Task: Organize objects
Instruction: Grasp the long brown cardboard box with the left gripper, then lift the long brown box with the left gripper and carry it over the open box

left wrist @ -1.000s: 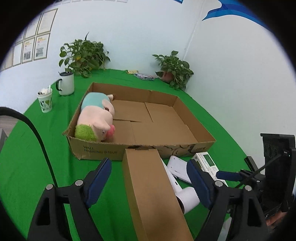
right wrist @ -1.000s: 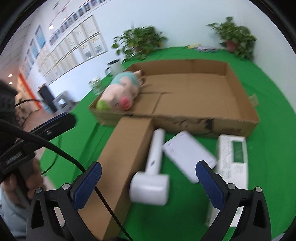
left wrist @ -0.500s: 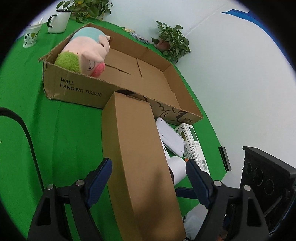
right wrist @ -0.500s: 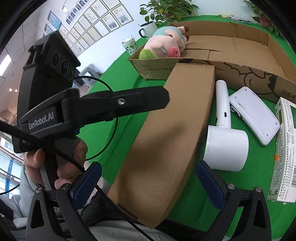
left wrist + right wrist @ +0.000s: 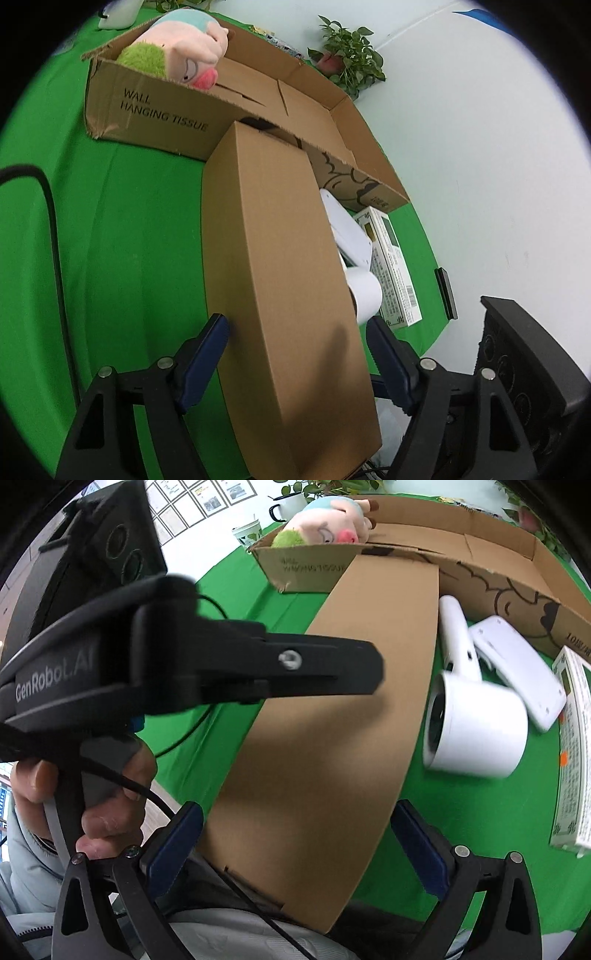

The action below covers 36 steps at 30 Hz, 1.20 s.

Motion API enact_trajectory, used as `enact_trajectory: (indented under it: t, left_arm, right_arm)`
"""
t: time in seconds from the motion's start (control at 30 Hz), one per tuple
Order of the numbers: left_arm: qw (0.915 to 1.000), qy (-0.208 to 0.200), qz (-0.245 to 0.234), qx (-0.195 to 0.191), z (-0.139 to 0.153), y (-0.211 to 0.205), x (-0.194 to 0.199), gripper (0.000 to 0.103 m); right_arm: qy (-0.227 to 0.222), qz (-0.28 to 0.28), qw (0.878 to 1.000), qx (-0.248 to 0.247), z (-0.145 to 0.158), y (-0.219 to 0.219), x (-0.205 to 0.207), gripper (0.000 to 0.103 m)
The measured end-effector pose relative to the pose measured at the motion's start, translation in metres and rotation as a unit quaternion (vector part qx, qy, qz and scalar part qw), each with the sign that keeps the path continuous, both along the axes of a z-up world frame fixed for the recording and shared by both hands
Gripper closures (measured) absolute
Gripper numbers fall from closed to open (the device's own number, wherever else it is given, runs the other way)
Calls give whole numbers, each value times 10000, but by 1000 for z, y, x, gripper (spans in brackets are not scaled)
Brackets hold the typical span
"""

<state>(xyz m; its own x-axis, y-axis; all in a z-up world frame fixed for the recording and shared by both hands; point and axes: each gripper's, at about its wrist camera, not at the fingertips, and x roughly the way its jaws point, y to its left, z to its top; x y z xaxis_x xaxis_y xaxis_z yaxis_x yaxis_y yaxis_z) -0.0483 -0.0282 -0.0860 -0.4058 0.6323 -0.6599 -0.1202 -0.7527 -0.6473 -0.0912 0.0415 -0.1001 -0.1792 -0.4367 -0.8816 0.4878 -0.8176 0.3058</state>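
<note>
The left gripper [image 5: 297,356] straddles the near end of the long cardboard box [image 5: 280,280], jaws just closing but not yet pressing; the box lies on the green cloth [image 5: 129,240], its far end against the open tray carton [image 5: 155,110]. The right gripper [image 5: 295,843] brackets the same end, wide. Best squeeze squarely on both side walls, clear of the white handheld appliance [image 5: 476,731]

Bright even light; fisheye-bent edges; slight blur

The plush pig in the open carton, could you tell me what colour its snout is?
Bright pink; the plush pig shows it best in the right wrist view.
</note>
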Motion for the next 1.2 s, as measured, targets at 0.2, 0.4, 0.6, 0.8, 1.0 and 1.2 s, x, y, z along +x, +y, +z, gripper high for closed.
enact_trajectory:
  t: [0.2,0.4,0.6,0.8,1.0,1.2]
  left_arm:
    - [9999,-160,-48,28,-13,5,15,27]
    - [9996,-263,-17,79,-20,8,27,27]
    - [9996,-271,40,83,-16,4,31,31]
    - [9996,-276,-25,100,-15,5,35,31]
    - [9996,-250,4,138,-16,4,36,26]
    - [9983,-363,20,461,-19,0,36,23]
  right_arm:
    - [205,-75,9995,217,1,3,21,1]
    - [376,-164,9985,355,6,3,34,7]
    - [592,-299,9972,339,16,5,38,10]
    - [626,-287,9974,210,25,14,39,11]
    - [481,-246,9985,-34,32,27,28,12]
    - [150,-302,9968,-730,47,43,20,12]
